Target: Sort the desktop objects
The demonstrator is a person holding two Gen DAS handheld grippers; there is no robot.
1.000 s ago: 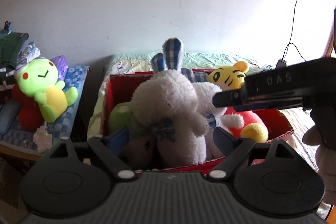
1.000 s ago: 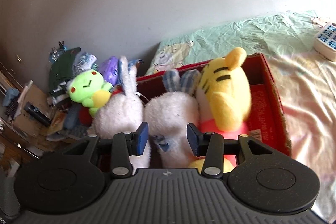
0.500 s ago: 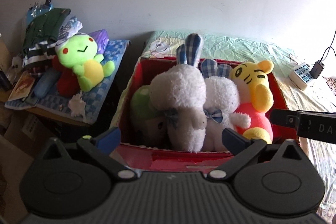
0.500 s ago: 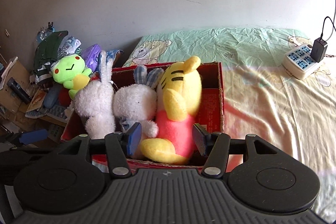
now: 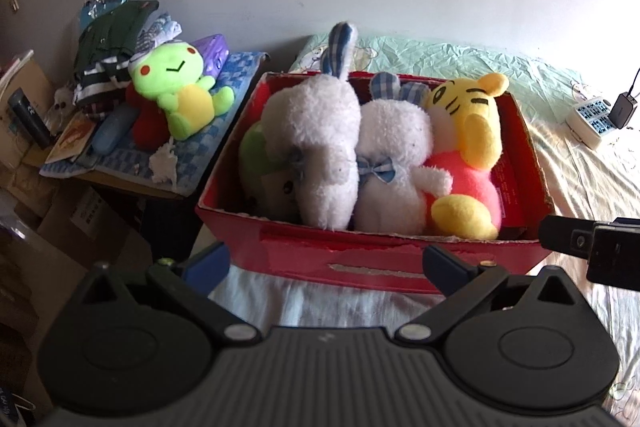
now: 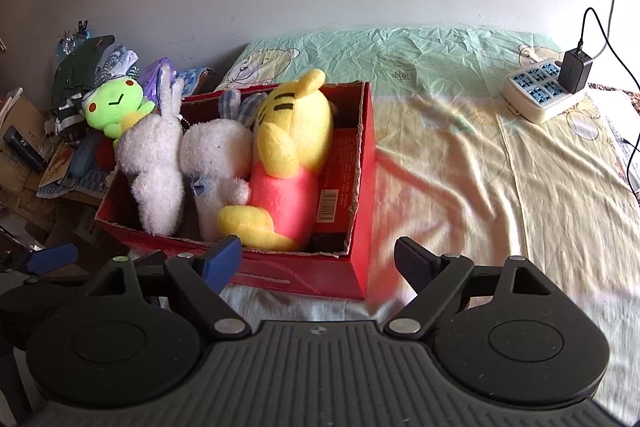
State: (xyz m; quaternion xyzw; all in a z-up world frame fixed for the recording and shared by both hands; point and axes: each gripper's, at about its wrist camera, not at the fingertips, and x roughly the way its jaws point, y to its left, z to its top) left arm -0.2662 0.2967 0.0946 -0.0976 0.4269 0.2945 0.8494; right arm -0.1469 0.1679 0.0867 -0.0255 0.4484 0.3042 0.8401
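Note:
A red cardboard box (image 5: 360, 259) (image 6: 360, 187) sits on the bed and holds a tall white rabbit plush (image 5: 320, 139) (image 6: 154, 163), a smaller white rabbit (image 5: 392, 147) (image 6: 212, 155), a yellow tiger plush (image 5: 468, 131) (image 6: 292, 147) and a green plush (image 5: 252, 155) at the left end. My left gripper (image 5: 326, 265) is open and empty, in front of the box. My right gripper (image 6: 318, 259) is open and empty, before the box's near right corner. Part of the right gripper (image 5: 592, 247) shows in the left wrist view.
A green frog plush (image 5: 180, 87) (image 6: 114, 103) sits on a checked cloth on a side table left of the bed, with clothes and clutter behind. Cardboard boxes (image 5: 52, 219) stand below. A power strip with a charger (image 6: 544, 91) (image 5: 596, 115) lies on the sheet at right.
Both grippers have pulled back and up from the box. The right gripper's jaws have widened. The plush toys stay in the box.

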